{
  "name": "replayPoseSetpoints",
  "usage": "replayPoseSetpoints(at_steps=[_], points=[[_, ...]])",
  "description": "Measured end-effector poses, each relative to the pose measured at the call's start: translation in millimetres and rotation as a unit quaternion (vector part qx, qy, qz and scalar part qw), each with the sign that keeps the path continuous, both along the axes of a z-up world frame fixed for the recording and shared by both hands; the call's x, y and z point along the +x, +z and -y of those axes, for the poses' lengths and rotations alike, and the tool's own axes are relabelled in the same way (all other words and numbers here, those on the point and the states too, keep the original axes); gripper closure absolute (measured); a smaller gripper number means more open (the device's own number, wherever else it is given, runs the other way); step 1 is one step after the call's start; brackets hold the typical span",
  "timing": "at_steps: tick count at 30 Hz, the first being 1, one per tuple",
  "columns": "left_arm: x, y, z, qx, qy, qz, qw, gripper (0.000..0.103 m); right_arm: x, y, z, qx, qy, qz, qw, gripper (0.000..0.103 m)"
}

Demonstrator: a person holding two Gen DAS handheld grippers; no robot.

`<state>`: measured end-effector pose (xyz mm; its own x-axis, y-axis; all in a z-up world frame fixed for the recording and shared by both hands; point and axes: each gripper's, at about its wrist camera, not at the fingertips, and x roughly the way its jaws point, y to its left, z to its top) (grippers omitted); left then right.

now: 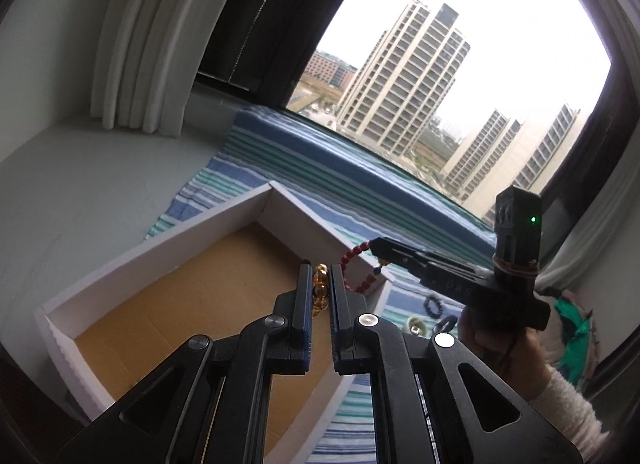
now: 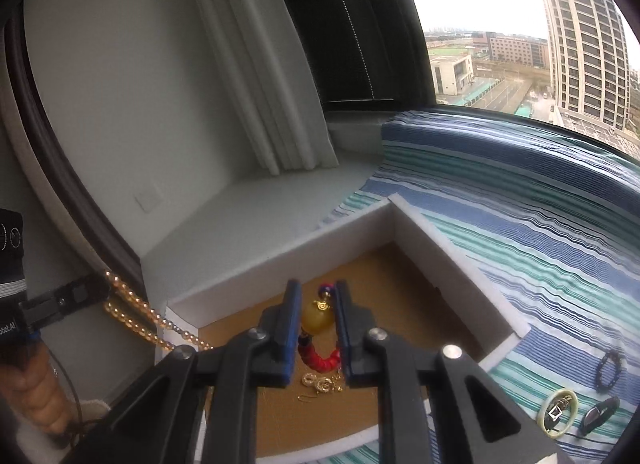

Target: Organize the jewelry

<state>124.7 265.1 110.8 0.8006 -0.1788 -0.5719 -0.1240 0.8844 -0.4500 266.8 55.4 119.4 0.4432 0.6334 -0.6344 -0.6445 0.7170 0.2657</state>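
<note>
The left gripper (image 1: 320, 296) is closed on an amber bead bracelet (image 1: 320, 288), and in the right wrist view its loop of pale gold beads hangs loose from the fingers. The right gripper (image 2: 318, 328) is nearly closed on a red bead bracelet (image 2: 320, 358) with a big yellow bead and a small gold charm; the red loop droops below the pads. Both strings are, I think, light and limp, so they swing and can slip through smooth pads, and the beads may chip if they are dropped hard. Pinching across the cord or a few beads, as now, seems the safe hold. Both hang above the white foam tray (image 1: 160, 248), which has a brown cardboard floor and upright walls. Small gold earrings (image 2: 320, 384) lie on that floor under the right gripper. The tray has much free floor, but a dangling loop could catch on a wall edge. On the striped cloth (image 2: 540, 264) just beside the tray lie a dark bead bracelet (image 2: 610, 370), a pale bangle (image 2: 558, 410) and a dark band (image 2: 600, 416).
</note>
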Motion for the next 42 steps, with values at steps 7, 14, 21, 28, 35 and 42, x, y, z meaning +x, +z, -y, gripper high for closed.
replayPoseSetpoints(at_steps=[7, 14, 21, 28, 35, 42], points=[[3, -71, -16, -0.007, 0.023, -0.070, 0.9972, 0.098, 17, -60, -46, -0.056, 0.006, -0.012, 0.998, 0.086], [-4, -113, -15, 0.033, 0.045, -0.126, 0.9904, 0.082, 15, -97, -52, -0.098, -0.010, -0.013, 0.995, 0.058], [-27, -108, -10, 0.047, 0.072, -0.112, 0.9899, 0.034, -14, -86, -28, -0.094, -0.021, 0.028, 0.995, 0.035], [-59, -78, 36, 0.099, 0.088, -0.059, 0.9895, 0.015, -77, -75, 17, -0.103, -0.043, 0.090, 0.990, 0.024], [-74, -57, 104, 0.134, 0.039, 0.002, 0.9902, 0.006, -141, -95, 80, -0.136, -0.076, 0.115, 0.981, 0.024], [-67, -67, 151, 0.136, -0.020, 0.010, 0.9905, 0.005, -190, -121, 145, -0.165, -0.136, 0.104, 0.971, 0.024]])
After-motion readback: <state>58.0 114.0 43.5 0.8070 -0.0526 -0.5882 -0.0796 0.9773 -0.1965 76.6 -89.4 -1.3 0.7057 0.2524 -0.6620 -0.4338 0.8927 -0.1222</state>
